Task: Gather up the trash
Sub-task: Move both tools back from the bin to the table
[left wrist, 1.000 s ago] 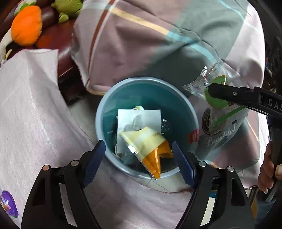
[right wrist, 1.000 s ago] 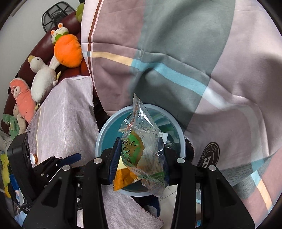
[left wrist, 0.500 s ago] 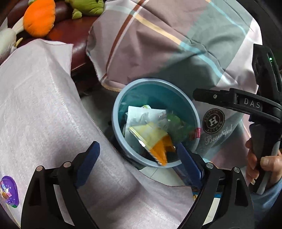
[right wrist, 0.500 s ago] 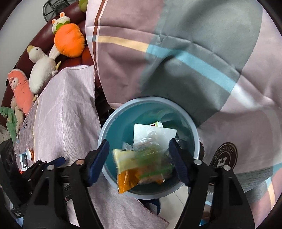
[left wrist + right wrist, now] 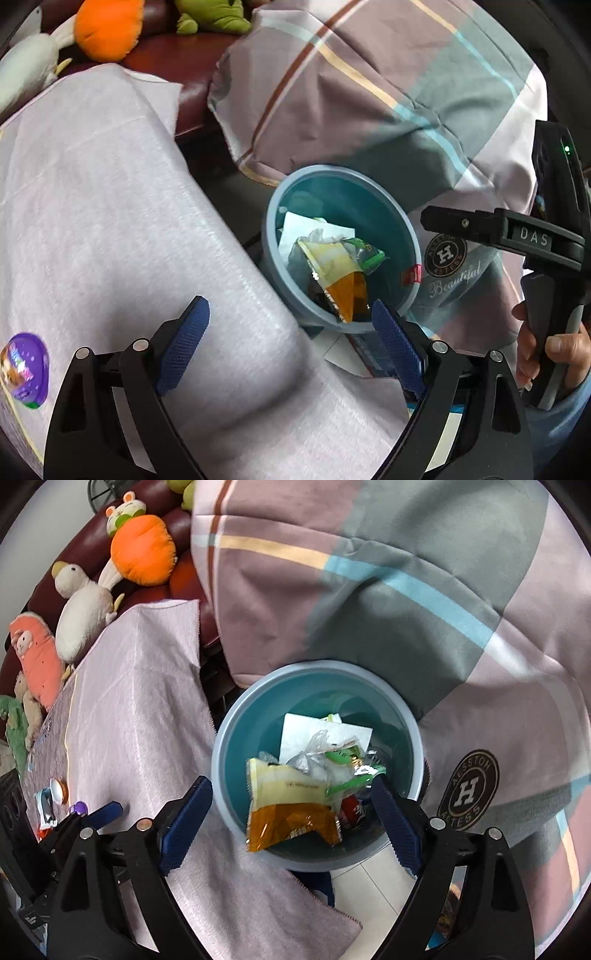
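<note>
Plaid bedding (image 5: 369, 590) fills the top of the right view from eleven to three o'clock, draped down to the rim of the blue bin (image 5: 236, 716) on the floor. A pale lilac cloth (image 5: 110, 221) covers the surface at nine o'clock, just beside the bin. A second ago the right gripper (image 5: 291, 819) pinched a clear green-printed wrapper (image 5: 351, 771); now its jaws are spread and empty, and that wrapper lies in the bin on top of the yellow-orange packet (image 5: 288, 797) and white paper (image 5: 306, 731). So this piece counts as collected. The left gripper (image 5: 291, 347) also hangs spread and empty, over the cloth's edge. At eight o'clock a purple sweet wrapper (image 5: 26, 365) lies on the cloth, probably next. Plush toys (image 5: 140, 550) sit well apart at ten o'clock; nothing blocks the way.
</note>
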Motion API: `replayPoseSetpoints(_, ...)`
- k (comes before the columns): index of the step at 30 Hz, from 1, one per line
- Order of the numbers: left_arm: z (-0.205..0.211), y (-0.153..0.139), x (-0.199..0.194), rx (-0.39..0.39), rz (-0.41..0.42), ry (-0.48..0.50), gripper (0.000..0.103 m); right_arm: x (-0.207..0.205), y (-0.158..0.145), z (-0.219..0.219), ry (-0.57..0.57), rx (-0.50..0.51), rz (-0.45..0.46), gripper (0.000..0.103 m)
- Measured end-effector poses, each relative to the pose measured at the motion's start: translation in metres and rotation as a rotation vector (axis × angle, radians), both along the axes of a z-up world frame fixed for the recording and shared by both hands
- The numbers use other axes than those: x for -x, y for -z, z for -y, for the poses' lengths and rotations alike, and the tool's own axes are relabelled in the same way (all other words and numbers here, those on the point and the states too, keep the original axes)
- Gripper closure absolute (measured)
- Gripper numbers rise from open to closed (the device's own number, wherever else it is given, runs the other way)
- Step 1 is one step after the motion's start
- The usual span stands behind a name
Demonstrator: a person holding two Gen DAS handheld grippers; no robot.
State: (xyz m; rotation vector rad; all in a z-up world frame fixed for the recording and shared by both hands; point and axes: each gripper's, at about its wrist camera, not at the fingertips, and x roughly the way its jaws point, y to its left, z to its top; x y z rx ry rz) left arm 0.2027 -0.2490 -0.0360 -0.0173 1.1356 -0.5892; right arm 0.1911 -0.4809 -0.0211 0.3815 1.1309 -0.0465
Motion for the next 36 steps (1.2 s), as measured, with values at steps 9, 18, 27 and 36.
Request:
replayPoseSetpoints(9, -0.047, -0.016, 0.018, 0.022, 0.029, -0.066, 0.013, 0.008, -0.018, -0.049, -0.081, 0.023, 0.012, 0.019)
replayPoseSetpoints(18, -0.115, -0.032, 0.033, 0.030, 0.058, -0.178, 0.012, 0.010, -0.035, -0.111, -0.180, 0.038, 0.027, 0.019)
replayPoseSetpoints(27, -0.189, -0.040, 0.048, 0.053, 0.080, -0.294, 0.009, 0.013, -0.048, -0.174, -0.277, 0.071, 0.032, 0.019)
replayPoseSetpoints(36, -0.268, -0.045, 0.064, 0.053, 0.108, -0.411, 0.008, 0.013, -0.056, -0.248, -0.392, 0.114, 0.029, 0.019)
